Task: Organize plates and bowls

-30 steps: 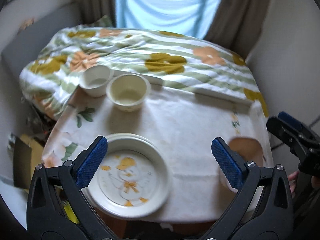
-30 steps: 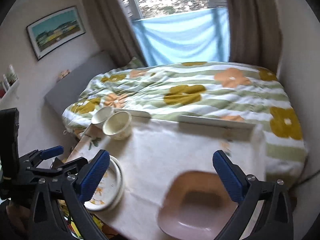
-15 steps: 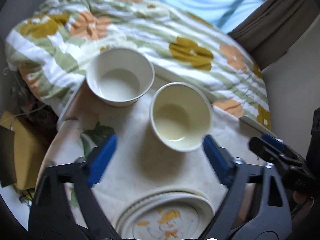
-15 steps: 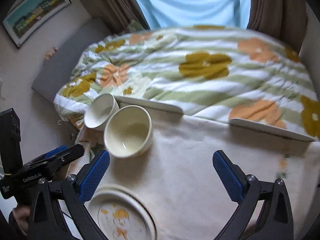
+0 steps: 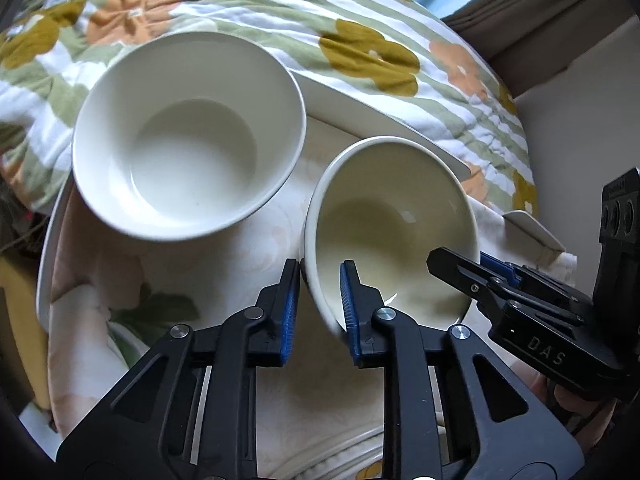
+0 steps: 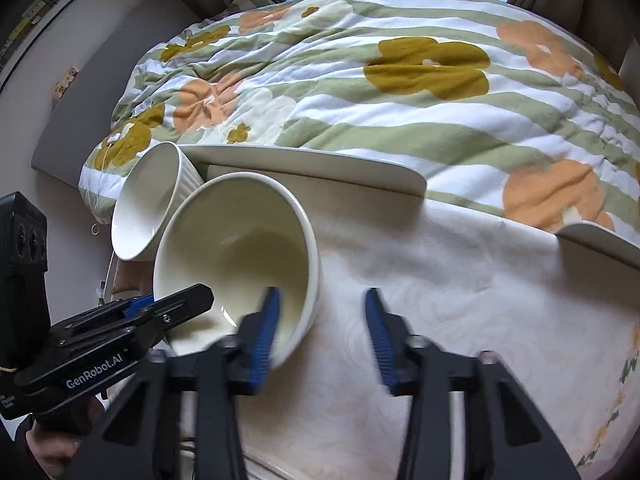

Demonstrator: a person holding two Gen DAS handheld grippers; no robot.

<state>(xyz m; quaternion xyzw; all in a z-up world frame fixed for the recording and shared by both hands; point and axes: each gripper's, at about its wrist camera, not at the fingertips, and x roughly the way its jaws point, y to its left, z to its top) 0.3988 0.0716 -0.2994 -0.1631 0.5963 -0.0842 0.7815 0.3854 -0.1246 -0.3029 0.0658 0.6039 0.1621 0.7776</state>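
A cream bowl (image 5: 392, 232) stands on the clothed table beside a white bowl (image 5: 188, 136) at its left. My left gripper (image 5: 319, 304) is narrowed over the cream bowl's near rim, one finger outside the wall and one inside. In the right wrist view the cream bowl (image 6: 236, 252) looks tilted, with the white bowl (image 6: 148, 208) behind it. My right gripper (image 6: 320, 328) is half open at the cream bowl's right rim, its left finger inside and its right finger over the cloth. A patterned plate's rim (image 5: 340, 448) shows at the bottom of the left wrist view.
A floral quilt on a bed (image 6: 400, 80) lies right behind the table. The table's white raised edge (image 6: 312, 164) runs along the far side. The tablecloth (image 6: 480, 300) stretches to the right of the bowls.
Both grippers have moved forward and down to the cream bowl. The left jaws have narrowed onto its near rim. The right jaws have narrowed at its right rim. The bowl now looks tipped.
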